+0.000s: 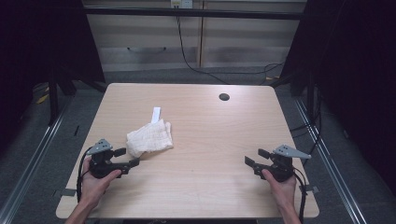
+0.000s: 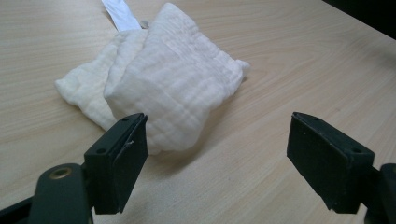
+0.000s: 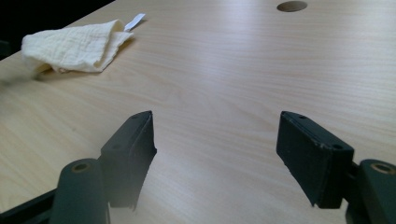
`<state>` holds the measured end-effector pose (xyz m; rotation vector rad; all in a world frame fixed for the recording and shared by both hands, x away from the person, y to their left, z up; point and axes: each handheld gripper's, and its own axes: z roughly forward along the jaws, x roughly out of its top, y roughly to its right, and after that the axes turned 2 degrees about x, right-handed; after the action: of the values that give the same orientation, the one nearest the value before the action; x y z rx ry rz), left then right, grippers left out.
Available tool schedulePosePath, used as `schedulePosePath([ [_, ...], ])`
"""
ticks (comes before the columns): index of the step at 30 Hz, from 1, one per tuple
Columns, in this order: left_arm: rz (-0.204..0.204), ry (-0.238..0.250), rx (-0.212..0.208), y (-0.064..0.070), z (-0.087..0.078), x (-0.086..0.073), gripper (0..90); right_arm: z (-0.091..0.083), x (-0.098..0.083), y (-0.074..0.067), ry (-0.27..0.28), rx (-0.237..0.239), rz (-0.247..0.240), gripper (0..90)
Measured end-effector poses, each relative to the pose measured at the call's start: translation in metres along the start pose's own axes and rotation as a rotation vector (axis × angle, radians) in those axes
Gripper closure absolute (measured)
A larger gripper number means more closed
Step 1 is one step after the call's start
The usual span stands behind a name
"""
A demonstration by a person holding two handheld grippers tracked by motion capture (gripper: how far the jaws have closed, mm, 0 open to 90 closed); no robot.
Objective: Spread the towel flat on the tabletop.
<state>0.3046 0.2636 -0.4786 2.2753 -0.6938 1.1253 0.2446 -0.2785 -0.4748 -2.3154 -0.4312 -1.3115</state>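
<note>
A folded cream cloth with a white label lies on the left half of the wooden table. My left gripper stands open just left of and below it, jaws pointing toward its near corner. In the left gripper view the cloth lies just beyond the jaw tips, with nothing between them. My right gripper is open near the table's right front, far from the cloth. From the right gripper view the cloth is far off at the upper left.
A round cable hole sits at the table's far right; it shows too in the right gripper view as a hole. Dark curtains flank the table, and metal rails run along the floor on both sides.
</note>
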Motion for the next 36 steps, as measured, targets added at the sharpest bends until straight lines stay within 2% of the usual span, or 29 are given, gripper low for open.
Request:
schedulePosePath([
  [2,0.000,-0.001,0.000,0.001,0.001,0.000,20.1,0.000,-0.002,0.000,-0.017,0.018,-0.010,27.1],
  [4,-0.005,-0.003,-0.028,0.001,0.001,0.001,20.2,0.000,-0.005,-0.001,-0.032,0.027,-0.025,26.7],
  [6,-0.016,-0.006,-0.038,0.003,0.002,0.005,25.1,0.002,-0.006,-0.001,-0.048,0.044,-0.023,26.8],
  [12,0.000,0.011,-0.023,0.005,0.002,0.020,25.0,0.009,-0.005,-0.003,-0.062,0.081,-0.028,26.7],
  [13,0.018,0.000,-0.006,0.006,0.001,0.026,24.5,0.010,-0.006,-0.003,-0.066,0.084,-0.036,26.3],
  [16,0.003,0.006,-0.011,0.007,0.002,0.028,26.0,0.011,-0.007,-0.004,-0.086,0.096,-0.049,24.7],
  [19,0.029,-0.010,-0.012,0.009,0.003,0.035,26.1,0.010,-0.006,-0.005,-0.078,0.100,-0.044,24.7],
  [23,0.033,-0.005,-0.038,0.005,0.001,0.045,24.5,0.010,-0.002,-0.009,-0.073,0.101,-0.051,24.3],
  [26,0.024,0.007,-0.031,0.001,0.000,0.050,26.3,0.012,-0.002,-0.011,-0.078,0.100,-0.057,24.3],
  [29,0.047,-0.005,-0.015,-0.005,0.004,0.059,33.2,0.014,-0.002,-0.013,-0.080,0.101,-0.062,23.6],
  [30,0.046,-0.010,-0.014,-0.006,0.005,0.063,33.3,0.017,-0.002,-0.014,-0.089,0.103,-0.066,23.5],
  [31,0.070,-0.025,-0.013,-0.007,0.007,0.069,33.3,0.018,-0.002,-0.014,-0.094,0.099,-0.065,23.5],
  [32,0.076,-0.031,-0.015,-0.008,0.008,0.072,33.3,0.018,-0.002,-0.014,-0.099,0.098,-0.066,23.5],
  [34,0.061,-0.028,-0.024,-0.011,0.010,0.073,34.6,0.018,-0.002,-0.014,-0.099,0.101,-0.069,23.5],
  [36,0.039,-0.020,0.002,-0.021,0.018,0.072,34.5,0.017,-0.003,-0.015,-0.094,0.103,-0.070,23.0],
])
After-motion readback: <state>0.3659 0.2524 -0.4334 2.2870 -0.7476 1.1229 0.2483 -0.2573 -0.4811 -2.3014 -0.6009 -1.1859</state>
